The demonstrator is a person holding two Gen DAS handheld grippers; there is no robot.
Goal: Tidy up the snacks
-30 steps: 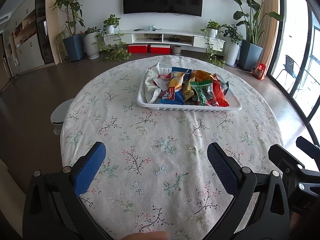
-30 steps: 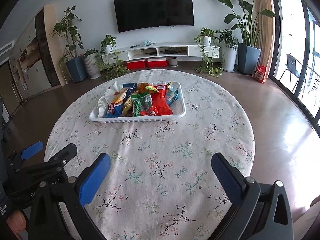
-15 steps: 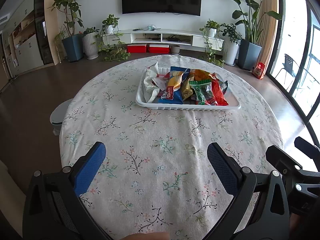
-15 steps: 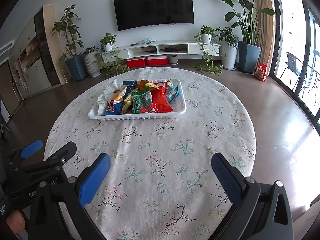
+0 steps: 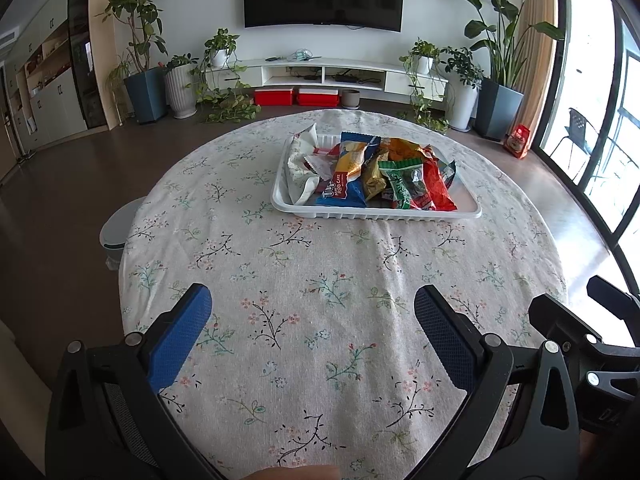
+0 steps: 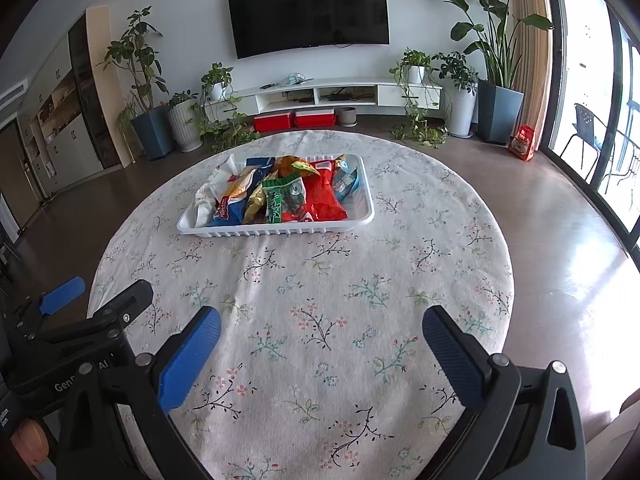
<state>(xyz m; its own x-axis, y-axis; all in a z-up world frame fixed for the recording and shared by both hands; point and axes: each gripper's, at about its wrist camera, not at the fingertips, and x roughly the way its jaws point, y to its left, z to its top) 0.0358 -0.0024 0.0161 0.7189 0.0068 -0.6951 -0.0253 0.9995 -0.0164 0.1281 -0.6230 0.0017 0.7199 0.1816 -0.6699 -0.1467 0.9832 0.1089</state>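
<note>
1. The white plastic tray (image 5: 374, 213) full of bright snack bags (image 5: 376, 174) sits on the far side of the round flowery counter (image 5: 320, 312)
2. The left gripper (image 5: 312, 312) has its blue fingers (image 5: 180, 336) spread wide, holding nothing
3. The right gripper (image 6: 320, 330) is spread wide too, well apart from the tray

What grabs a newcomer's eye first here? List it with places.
The white tray heaped with bright snack packets sits on the far half of the round floral tablecloth. Nearest the camera, the left gripper and right gripper gape wide open and empty over the near edge. Behind, a dark wall television hangs above a low white shelf flanked by potted plants.
</note>
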